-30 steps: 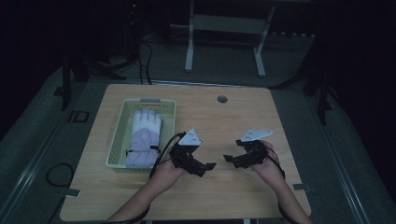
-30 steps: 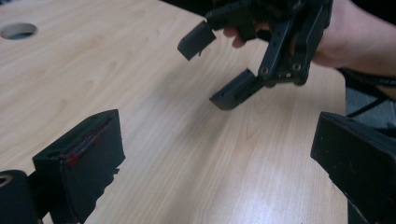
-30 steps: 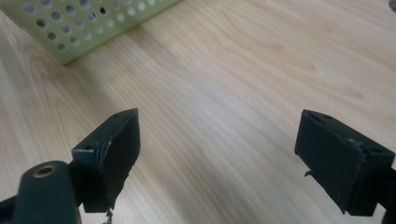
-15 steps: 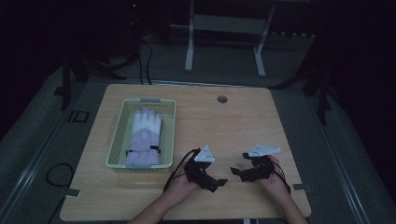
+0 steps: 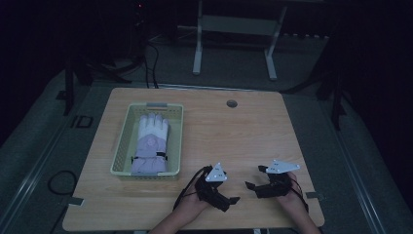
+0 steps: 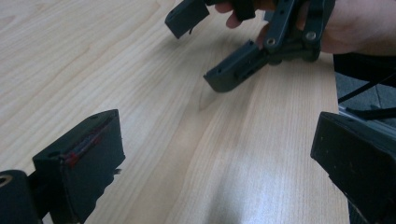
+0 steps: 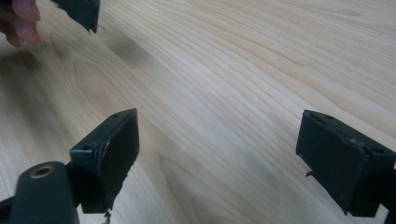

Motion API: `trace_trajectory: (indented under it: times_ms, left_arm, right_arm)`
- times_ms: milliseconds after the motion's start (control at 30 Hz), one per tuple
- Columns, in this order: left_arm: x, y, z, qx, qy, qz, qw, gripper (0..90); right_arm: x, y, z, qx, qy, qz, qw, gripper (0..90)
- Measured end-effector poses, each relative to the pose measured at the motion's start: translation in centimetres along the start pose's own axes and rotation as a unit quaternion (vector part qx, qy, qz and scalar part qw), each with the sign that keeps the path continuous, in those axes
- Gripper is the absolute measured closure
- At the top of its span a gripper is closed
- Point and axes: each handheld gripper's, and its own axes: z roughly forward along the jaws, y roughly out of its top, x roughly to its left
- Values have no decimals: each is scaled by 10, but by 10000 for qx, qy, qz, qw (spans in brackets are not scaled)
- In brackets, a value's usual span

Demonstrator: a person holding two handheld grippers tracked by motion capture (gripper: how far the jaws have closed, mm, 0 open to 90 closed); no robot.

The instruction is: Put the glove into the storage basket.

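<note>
- In the high view, the person's forearms are cut off by the bottom edge, lower middle and lower right of the frame.
- The glove in the basket is too small there to tell its fabric or the mark on its back.
- In the left gripper view, the left gripper has both jaws cut by the bottom corners.
- At the top of that view, the right gripper and the hand holding it run off the upper edge.
- In the right gripper view, the right gripper's own jaws are clipped at the bottom; a fingertip and a dark jaw tip are cut off at upper left.
</note>
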Motion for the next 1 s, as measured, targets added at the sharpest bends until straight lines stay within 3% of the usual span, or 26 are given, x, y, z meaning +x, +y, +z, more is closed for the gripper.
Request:
trace_trajectory:
  times_ms: [233,367,533,733,1000]
  left_arm:
    - [-6,-8,2,-45,40,89,9999,27]
    - [-8,-11,0,-68,120,180,9997,27]
    - [-8,-15,-1,-159,89,132,9997,27]
    - [-9,-19,-2,-353,102,75,9993,27]
    - [-7,-22,-2,-369,42,-5,9993,27]
  right_arm:
    - [-2,-13,-5,-92,-55,95,9999,133]
    - [-6,-19,-9,-235,-263,138,9993,134]
    - [-8,-21,-12,-399,-289,182,9986,133]
    - [-7,-20,-10,-332,-359,102,9988,136]
    - [-14,-21,-12,-453,-353,339,9978,137]
